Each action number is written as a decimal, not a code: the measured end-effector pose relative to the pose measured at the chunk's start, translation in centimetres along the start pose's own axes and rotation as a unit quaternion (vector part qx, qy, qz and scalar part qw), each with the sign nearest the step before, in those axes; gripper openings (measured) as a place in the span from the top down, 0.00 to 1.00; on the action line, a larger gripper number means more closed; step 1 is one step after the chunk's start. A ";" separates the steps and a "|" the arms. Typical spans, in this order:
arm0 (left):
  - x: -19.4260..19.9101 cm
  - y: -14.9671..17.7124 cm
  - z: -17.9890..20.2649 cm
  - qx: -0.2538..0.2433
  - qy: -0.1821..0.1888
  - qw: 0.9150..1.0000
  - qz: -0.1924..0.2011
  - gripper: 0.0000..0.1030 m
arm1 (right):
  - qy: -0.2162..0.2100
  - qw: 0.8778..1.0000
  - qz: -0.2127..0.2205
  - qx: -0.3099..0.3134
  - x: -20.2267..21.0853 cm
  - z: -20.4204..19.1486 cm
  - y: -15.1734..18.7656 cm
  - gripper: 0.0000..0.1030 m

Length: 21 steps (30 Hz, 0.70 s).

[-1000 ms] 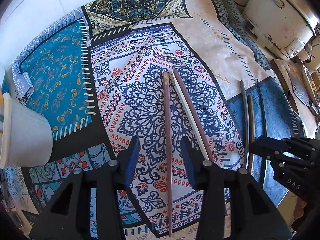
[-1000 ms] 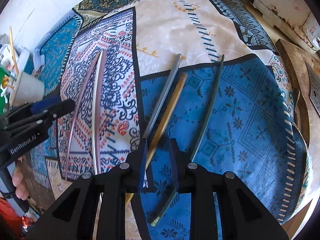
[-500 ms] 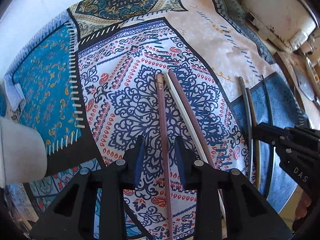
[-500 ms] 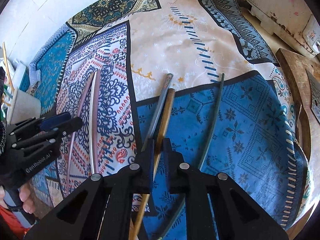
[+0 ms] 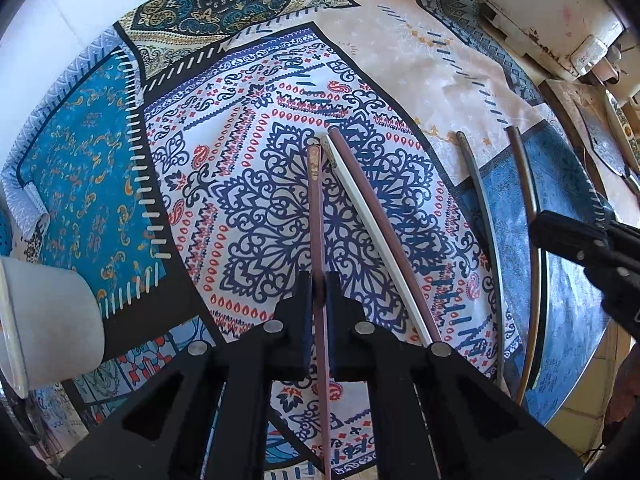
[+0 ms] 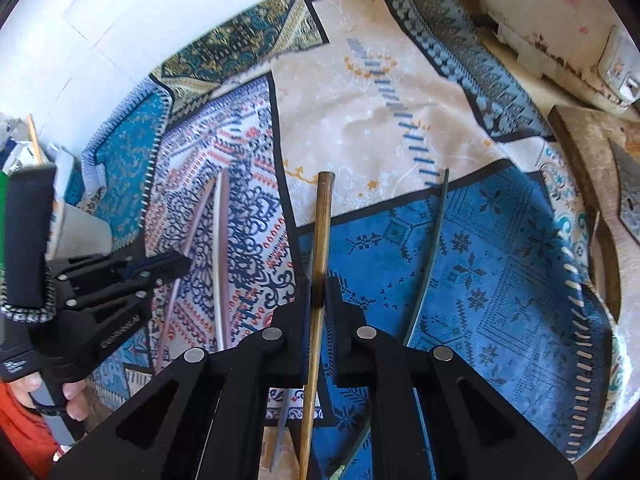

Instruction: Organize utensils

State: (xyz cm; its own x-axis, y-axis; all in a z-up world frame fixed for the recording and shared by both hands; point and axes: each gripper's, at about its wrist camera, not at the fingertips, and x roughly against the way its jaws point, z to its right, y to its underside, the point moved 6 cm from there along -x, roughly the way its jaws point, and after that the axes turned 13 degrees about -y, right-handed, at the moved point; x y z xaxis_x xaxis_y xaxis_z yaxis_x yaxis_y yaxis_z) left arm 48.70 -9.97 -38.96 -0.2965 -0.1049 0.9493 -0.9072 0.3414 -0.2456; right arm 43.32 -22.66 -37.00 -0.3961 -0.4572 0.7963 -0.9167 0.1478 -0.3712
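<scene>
The round table is being covered by a patchwork-patterned cloth point(image 5: 260, 216), its blue hem point(image 6: 592, 320) hanging past the table edge. A white plastic cup point(image 5: 44, 324) is being kept at the cloth's left border. On the cloth's central medallion a reddish-brown chopstick point(image 5: 316, 216) is being pinched by the left gripper point(image 5: 316, 292), beside a white chopstick point(image 5: 372, 236) and a maroon chopstick point(image 5: 384, 228). Above the blue patch a tan wooden chopstick point(image 6: 322, 232) is being clamped by the right gripper point(image 6: 318, 292), open cloth lying beyond its tip.
</scene>
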 end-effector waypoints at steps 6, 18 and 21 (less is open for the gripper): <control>3.1 1.8 -2.0 0.038 0.012 0.999 0.033 0.96 | -0.001 0.999 0.032 0.027 2.3 -1.7 -0.7 0.94; 11.5 2.9 -5.6 0.110 0.005 0.986 0.129 0.96 | -0.013 0.993 0.085 0.087 6.9 -6.1 -1.2 0.94; 13.5 3.0 -7.0 0.127 0.000 0.980 0.154 0.96 | -0.022 0.990 0.094 0.100 7.7 -7.4 -1.6 0.94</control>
State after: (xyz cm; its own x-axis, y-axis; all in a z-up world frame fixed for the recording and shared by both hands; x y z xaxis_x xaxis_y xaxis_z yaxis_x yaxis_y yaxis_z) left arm 44.03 -3.80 -25.46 -0.5670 -0.0330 0.8231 -0.8203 0.1136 -0.5605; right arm 41.36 -19.90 -26.78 -0.5519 -0.4762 0.6846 -0.7966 0.0582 -0.6017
